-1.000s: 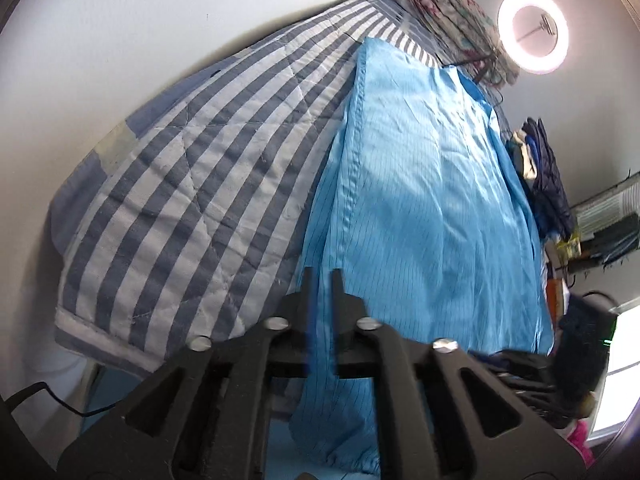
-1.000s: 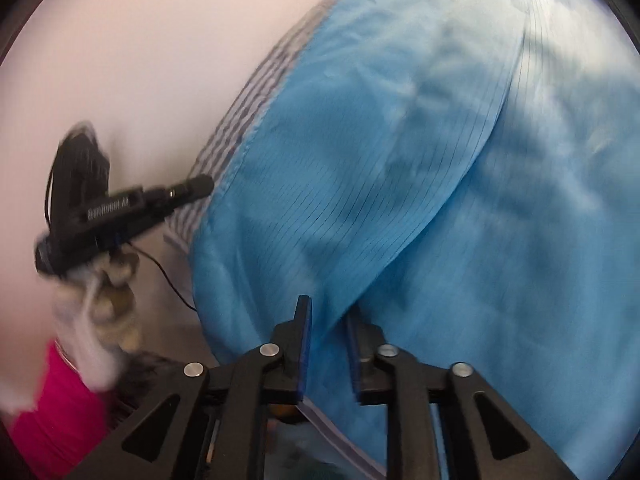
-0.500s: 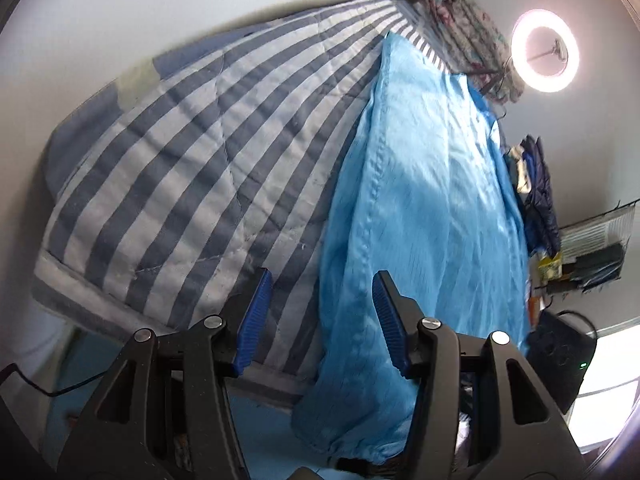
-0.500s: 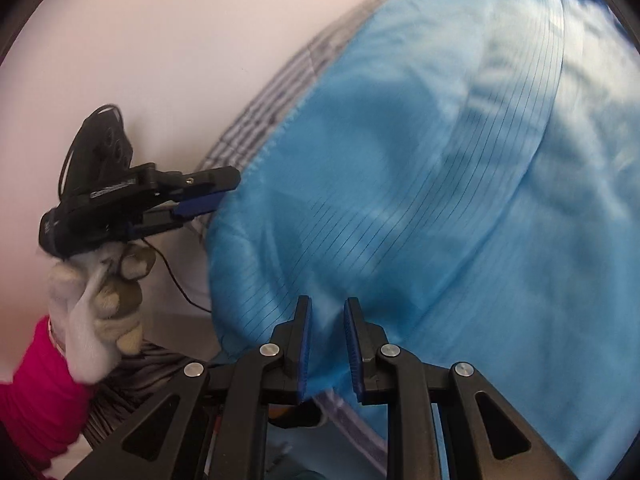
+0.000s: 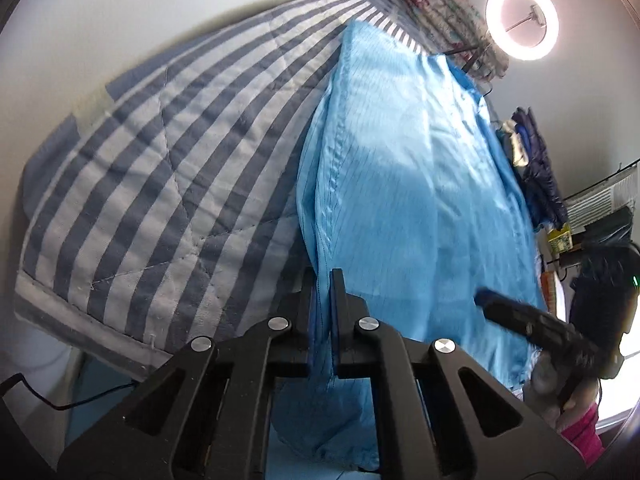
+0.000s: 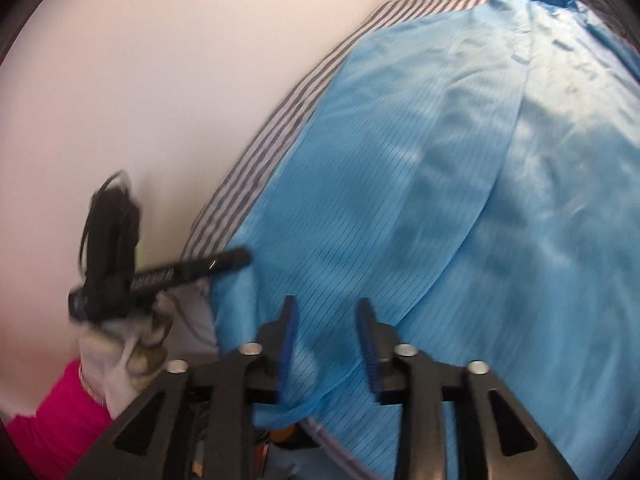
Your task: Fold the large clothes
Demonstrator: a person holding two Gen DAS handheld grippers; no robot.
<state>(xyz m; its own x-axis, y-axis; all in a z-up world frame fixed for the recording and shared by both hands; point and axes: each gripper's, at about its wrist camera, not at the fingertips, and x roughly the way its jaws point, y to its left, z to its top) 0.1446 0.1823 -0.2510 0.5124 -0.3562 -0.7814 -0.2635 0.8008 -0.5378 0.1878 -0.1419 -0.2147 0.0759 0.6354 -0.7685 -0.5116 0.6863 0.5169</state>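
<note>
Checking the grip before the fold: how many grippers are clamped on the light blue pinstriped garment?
1. The left gripper is shut on the light blue pinstriped garment at its near left edge. The right gripper, by the near hem, has just opened.

Striped quilt [image 5: 160, 184] lies open (wall [image 5: 120, 12] behind)

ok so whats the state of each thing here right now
left gripper: just closed, shut on the garment's edge
right gripper: just opened, cloth between the jaws, unpinched
light blue pinstriped garment: spread flat, near end hanging off
grey-and-white striped quilt: laid flat
ring light: on
</note>
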